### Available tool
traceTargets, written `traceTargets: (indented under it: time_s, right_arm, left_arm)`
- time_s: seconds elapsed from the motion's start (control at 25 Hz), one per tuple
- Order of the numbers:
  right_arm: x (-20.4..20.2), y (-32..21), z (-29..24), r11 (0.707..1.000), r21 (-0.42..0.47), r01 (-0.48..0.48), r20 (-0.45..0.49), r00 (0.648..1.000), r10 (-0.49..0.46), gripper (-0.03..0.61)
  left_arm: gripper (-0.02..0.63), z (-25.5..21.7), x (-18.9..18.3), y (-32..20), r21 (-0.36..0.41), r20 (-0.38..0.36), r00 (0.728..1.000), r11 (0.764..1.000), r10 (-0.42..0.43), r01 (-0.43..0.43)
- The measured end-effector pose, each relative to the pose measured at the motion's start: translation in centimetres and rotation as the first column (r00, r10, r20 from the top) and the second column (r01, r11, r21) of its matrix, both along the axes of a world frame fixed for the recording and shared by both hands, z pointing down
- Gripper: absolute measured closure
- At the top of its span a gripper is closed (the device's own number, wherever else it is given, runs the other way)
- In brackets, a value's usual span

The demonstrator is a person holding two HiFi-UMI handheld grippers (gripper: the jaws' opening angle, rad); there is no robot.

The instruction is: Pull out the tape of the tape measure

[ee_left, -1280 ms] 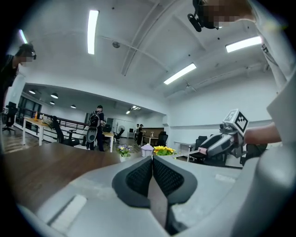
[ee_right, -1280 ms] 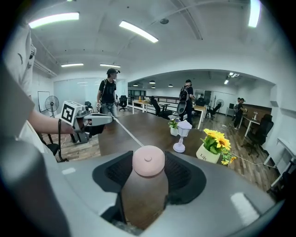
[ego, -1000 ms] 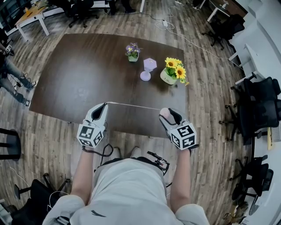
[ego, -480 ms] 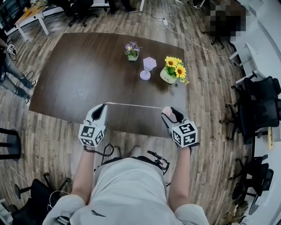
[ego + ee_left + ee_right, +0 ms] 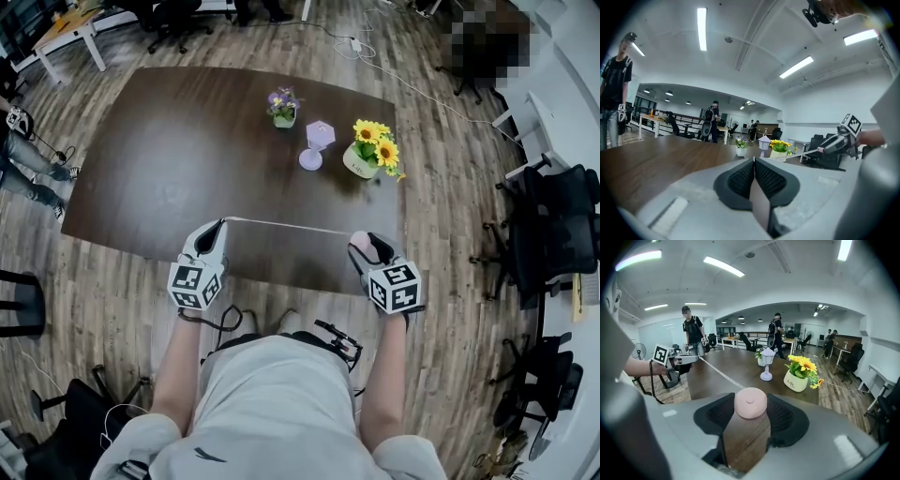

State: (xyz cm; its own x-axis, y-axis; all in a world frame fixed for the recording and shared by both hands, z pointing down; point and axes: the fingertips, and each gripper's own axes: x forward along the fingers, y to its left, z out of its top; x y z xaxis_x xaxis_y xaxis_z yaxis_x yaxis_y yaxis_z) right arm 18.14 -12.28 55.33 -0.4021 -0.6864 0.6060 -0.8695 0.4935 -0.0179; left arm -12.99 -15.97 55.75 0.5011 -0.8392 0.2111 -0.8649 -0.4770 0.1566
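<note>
In the head view my left gripper (image 5: pixel 223 223) is shut on the end of a thin white tape (image 5: pixel 286 226), which stretches level over the front edge of the dark table (image 5: pixel 169 159). The tape runs to a round pink tape measure (image 5: pixel 359 242) clamped in my right gripper (image 5: pixel 358 241). In the right gripper view the pink case (image 5: pixel 750 402) sits between the pads, and the tape (image 5: pixel 719 373) leads off to the left gripper (image 5: pixel 675 360). In the left gripper view the jaws (image 5: pixel 753 161) are pressed together on the tape's tip.
A small pot of purple flowers (image 5: pixel 283 110), a lilac lantern lamp (image 5: pixel 318 143) and a white pot of sunflowers (image 5: pixel 371 152) stand at the table's far side. Black office chairs (image 5: pixel 558 220) are to the right. A person's legs (image 5: pixel 33 169) show at the left.
My right gripper has shifted slightly to the right with the pink case, so the stretch of tape is a little longer. The left gripper has hardly moved.
</note>
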Motion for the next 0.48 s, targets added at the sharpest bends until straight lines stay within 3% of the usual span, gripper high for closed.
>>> traceTargets:
  time_s: [0.16, 0.48]
  right_arm:
    - [0.0, -0.4, 0.7, 1.0, -0.014, 0.006, -0.005, 1.0, -0.006, 0.36]
    - [0.0, -1.4, 6.0, 0.995, -0.098, 0.003, -0.068, 0.998, -0.01, 0.36]
  left_arm:
    - [0.601, 1.1, 0.5, -0.3, -0.028, 0.01, 1.0, 1.0, 0.007, -0.007]
    - [0.601, 5.2, 1.3, -1.9, -0.105, 0.113, 0.993, 0.994, 0.036, -0.024]
